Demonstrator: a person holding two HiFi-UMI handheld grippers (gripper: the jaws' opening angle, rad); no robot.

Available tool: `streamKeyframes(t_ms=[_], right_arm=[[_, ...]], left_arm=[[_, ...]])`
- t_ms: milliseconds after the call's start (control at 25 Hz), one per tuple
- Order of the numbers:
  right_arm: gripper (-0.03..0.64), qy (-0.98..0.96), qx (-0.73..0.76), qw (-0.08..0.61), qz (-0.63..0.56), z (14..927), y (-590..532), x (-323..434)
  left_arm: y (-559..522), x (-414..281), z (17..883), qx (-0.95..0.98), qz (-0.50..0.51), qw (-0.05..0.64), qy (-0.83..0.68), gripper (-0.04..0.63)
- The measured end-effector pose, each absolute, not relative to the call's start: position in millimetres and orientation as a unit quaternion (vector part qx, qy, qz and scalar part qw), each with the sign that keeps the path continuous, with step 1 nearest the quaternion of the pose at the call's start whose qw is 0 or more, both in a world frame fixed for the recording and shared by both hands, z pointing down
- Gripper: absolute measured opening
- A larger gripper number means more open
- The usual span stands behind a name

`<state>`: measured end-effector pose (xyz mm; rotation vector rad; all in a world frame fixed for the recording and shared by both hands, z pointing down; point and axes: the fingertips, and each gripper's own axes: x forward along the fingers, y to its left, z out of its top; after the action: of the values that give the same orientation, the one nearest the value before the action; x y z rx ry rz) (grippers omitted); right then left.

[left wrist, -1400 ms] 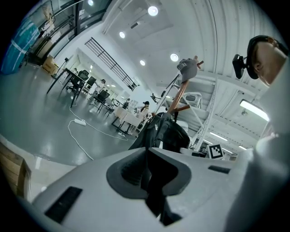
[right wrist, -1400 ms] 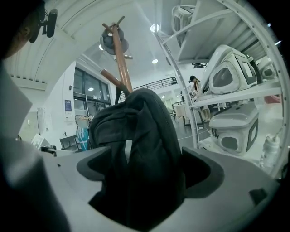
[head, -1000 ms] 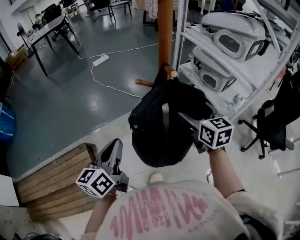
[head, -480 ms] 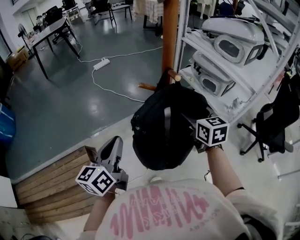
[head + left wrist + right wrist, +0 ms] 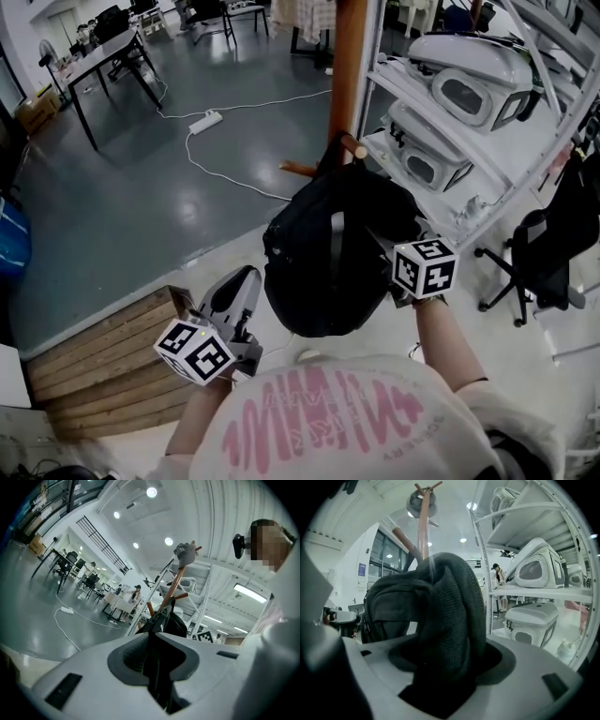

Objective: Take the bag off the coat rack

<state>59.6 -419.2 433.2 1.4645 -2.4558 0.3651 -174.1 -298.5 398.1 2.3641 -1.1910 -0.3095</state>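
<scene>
**Black fabric, soft and saggy**

Our bag point(image 5: 328, 253) hangs off a coat rack point(image 5: 347, 56) peg. Right gripper point(image 5: 375, 242) is closing on its padded strap point(image 5: 450, 620), which probably squishes, so we'd take hold high and lift. Left gripper point(image 5: 242, 286) is shut, empty, down low.

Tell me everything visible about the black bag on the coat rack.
The black bag is a rounded fabric backpack with a grey stripe down its middle. It hangs by its top loop from a wooden peg of the coat rack, clear of the floor. Its padded mesh-like strap sits between the right gripper's closing jaws.
</scene>
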Motion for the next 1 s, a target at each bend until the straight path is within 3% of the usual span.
streamKeyframes(t_ms=[200,440,800,1000], right_arm=[[0.314,-0.849,0.495,0.132,0.13,435,-417,59],[0.321,-0.85,0.492,0.13,0.135,436,-419,58],[0.327,-0.849,0.491,0.134,0.141,440,-421,59],[0.328,-0.849,0.489,0.135,0.147,442,-423,60]], left_arm=[[-304,-153,394,0.884,-0.082,0.186,-0.42,0.24],[-323,-137,395,0.894,-0.049,0.158,-0.417,0.351],[-359,-125,387,0.893,-0.081,0.173,-0.408,0.38],[-370,-108,382,0.916,-0.041,0.128,-0.378,0.38]])
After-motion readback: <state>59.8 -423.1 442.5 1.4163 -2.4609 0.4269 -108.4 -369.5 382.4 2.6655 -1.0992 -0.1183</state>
